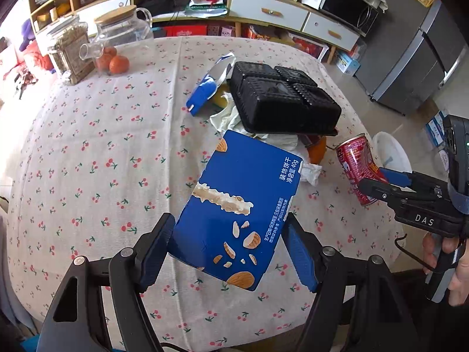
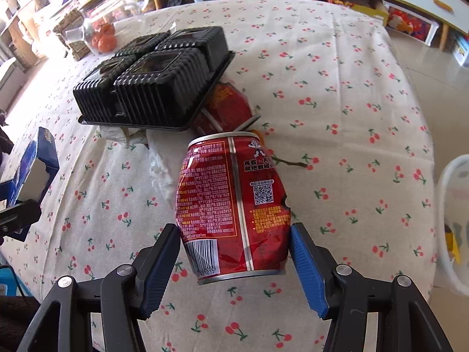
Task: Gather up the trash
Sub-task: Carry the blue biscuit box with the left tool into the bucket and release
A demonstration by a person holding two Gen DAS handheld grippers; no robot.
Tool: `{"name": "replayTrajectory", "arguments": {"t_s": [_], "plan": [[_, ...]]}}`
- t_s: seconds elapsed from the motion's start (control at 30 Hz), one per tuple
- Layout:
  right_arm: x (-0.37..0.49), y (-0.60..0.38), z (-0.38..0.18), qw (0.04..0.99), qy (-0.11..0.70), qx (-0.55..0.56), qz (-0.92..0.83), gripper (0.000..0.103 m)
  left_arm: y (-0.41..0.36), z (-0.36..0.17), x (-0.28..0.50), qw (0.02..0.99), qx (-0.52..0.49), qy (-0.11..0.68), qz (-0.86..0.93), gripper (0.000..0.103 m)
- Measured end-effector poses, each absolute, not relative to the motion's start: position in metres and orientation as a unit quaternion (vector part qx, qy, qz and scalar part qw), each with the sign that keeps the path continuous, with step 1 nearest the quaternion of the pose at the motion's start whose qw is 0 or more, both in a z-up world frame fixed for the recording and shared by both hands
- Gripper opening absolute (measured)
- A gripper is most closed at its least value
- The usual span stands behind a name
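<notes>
My left gripper is shut on a blue biscuit box, both pads against its sides, held above the cherry-print tablecloth. My right gripper is shut on a dented red can, its pads pressing the crumpled sides. In the left wrist view the right gripper and the can are at the right table edge. In the right wrist view the box shows at far left. Further trash lies in a pile: an upturned black plastic tray, a torn blue wrapper, crumpled tissue, and a crushed red can.
A white bin stands off the table's right edge. A glass jar, a glass pitcher and oranges sit at the back left. Shelves and drawers line the far wall. A person's hand grips the right handle.
</notes>
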State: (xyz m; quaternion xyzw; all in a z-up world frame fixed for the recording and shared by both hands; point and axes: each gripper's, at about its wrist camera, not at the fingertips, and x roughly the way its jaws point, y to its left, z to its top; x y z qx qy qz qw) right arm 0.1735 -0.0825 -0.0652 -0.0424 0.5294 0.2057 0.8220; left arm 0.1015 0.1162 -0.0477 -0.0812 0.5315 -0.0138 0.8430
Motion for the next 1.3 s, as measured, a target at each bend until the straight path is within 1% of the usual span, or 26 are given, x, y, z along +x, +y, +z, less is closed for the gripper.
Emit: {"name": "replayTrajectory", "arguments": {"t_s": [0.4, 0.7, 1.07, 1.3], "plan": [[0.175, -0.197, -0.028, 0.849, 0.512, 0.020, 0.129, 0.066, 0.009, -0.038, 0.143, 0.846, -0.056, 0.523, -0.083, 0.076], [0.164, -0.287, -0.013, 0.859, 0.503, 0.057, 0.071, 0.066, -0.086, -0.050, 0.171, 0.842, -0.035, 0.521, -0.136, 0.076], [0.138, -0.379, -0.020, 0.854, 0.512, 0.090, 0.010, 0.066, -0.190, -0.079, 0.208, 0.837, -0.009, 0.512, -0.193, 0.076], [0.120, -0.429, -0.025, 0.847, 0.519, 0.110, -0.026, 0.066, -0.221, -0.099, 0.232, 0.846, -0.003, 0.494, -0.199, 0.077]]}}
